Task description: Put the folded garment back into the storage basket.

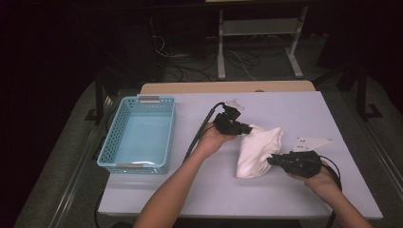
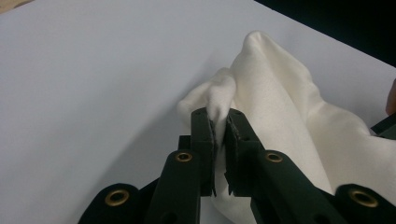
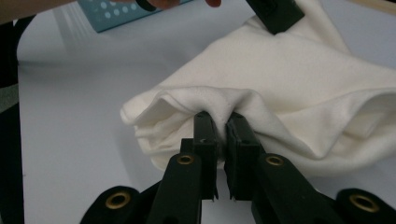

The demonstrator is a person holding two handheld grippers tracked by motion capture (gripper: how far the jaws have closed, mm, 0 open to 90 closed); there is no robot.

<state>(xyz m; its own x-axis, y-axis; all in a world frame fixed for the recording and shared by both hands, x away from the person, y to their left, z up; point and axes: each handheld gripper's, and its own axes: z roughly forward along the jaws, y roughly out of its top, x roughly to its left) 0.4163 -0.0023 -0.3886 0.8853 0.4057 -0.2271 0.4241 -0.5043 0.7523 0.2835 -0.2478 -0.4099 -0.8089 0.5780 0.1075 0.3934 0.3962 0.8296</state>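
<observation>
A white cloth (image 1: 256, 149), soft and creamy, is bunched into loose folds at the middle of the white table (image 1: 285, 109), partly lifted and draped between the two grippers. The left gripper (image 1: 247, 128) has its jaws clamped on a pinched ridge at the cloth's far upper edge. The right gripper (image 1: 272, 160) is clamped on a fold at the cloth's nearer right side. A light blue perforated basket (image 1: 140, 135) sits well apart at the table's left.
</observation>
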